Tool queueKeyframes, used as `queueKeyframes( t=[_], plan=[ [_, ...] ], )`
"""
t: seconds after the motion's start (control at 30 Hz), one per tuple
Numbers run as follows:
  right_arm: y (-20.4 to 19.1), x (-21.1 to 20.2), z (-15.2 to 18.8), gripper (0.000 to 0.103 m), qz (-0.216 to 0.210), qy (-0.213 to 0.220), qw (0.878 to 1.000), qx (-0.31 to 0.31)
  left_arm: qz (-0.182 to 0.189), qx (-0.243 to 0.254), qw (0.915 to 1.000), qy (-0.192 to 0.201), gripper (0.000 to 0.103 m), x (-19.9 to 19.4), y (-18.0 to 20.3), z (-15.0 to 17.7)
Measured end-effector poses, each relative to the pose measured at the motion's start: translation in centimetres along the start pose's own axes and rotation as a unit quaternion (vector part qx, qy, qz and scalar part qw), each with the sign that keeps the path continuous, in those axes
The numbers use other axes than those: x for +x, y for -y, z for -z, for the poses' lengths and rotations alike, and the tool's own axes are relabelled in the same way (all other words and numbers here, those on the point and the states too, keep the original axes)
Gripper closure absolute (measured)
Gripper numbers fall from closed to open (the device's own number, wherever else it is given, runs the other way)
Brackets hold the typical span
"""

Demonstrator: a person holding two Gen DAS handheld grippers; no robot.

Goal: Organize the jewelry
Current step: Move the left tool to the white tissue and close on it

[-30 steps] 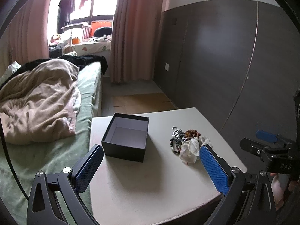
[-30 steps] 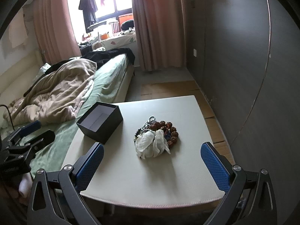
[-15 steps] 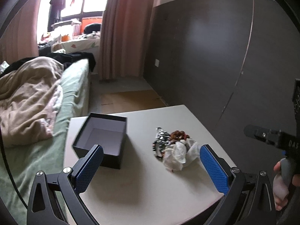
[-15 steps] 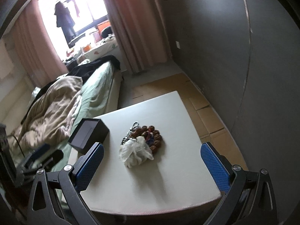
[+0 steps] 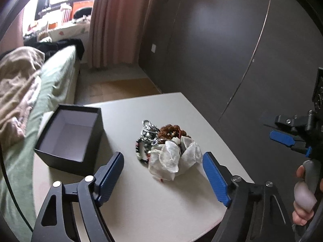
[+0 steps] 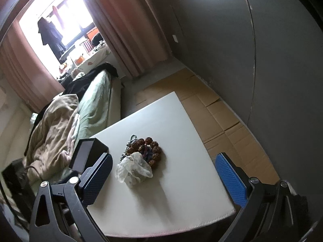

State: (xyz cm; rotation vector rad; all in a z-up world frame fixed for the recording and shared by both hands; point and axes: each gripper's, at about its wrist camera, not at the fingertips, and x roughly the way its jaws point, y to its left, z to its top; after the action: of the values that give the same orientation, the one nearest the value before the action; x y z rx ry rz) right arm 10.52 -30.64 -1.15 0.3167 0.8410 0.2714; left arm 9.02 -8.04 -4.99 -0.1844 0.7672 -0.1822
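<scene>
The left gripper [image 5: 163,167] is closing with nothing between its jaws; the right gripper [image 6: 163,175] stands wide and empty. The tangled pile of brown beads, silver chains and crinkly white wrap [image 5: 165,147] sits mid-counter [image 5: 161,201], beside the open black cardboard box [image 5: 70,137]. Chains could snag (they look knotted) and drag everything.

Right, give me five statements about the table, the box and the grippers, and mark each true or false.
1. The black box is open and holds nothing. True.
2. The jewelry pile lies inside the box. False: it lies on the table, beside the box.
3. A crumpled clear bag sits at the near side of the pile. True.
4. The left gripper grips the bag. False: its jaws are closing, but nothing is between them.
5. The right gripper is shut. False: it is open and holds nothing.
</scene>
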Motion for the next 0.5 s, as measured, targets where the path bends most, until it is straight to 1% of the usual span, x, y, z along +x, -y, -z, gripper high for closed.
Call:
queueKeyframes(
  t=[0.1, 0.17, 0.27, 0.37, 0.5],
  plan=[
    [0.1, 0.2, -0.2, 0.001, -0.003, 0.000, 1.000, 0.004, 0.003, 0.000, 0.9999, -0.010, 0.025, 1.2, 0.2, 0.1],
    [0.2, 0.5, -0.4, 0.001, -0.004, -0.002, 1.000, 0.007, 0.004, 0.004, 0.9998, -0.022, 0.029, 2.1, 0.5, 0.2],
    [0.4, 0.8, -0.5, 0.001, -0.002, -0.006, 1.000, 0.009, 0.011, 0.004, 0.9991, -0.041, 0.032, 3.4, 0.6, 0.4],
    [0.8, 1.1, -0.8, 0.001, -0.001, -0.011, 1.000, 0.017, 0.017, 0.002, 0.9985, -0.053, 0.033, 4.3, 0.8, 0.6],
    [1.1, 1.4, -1.0, 0.001, 0.000, -0.012, 1.000, 0.020, 0.008, 0.009, 0.9982, -0.058, 0.034, 5.2, 0.8, 0.8]
  ],
)
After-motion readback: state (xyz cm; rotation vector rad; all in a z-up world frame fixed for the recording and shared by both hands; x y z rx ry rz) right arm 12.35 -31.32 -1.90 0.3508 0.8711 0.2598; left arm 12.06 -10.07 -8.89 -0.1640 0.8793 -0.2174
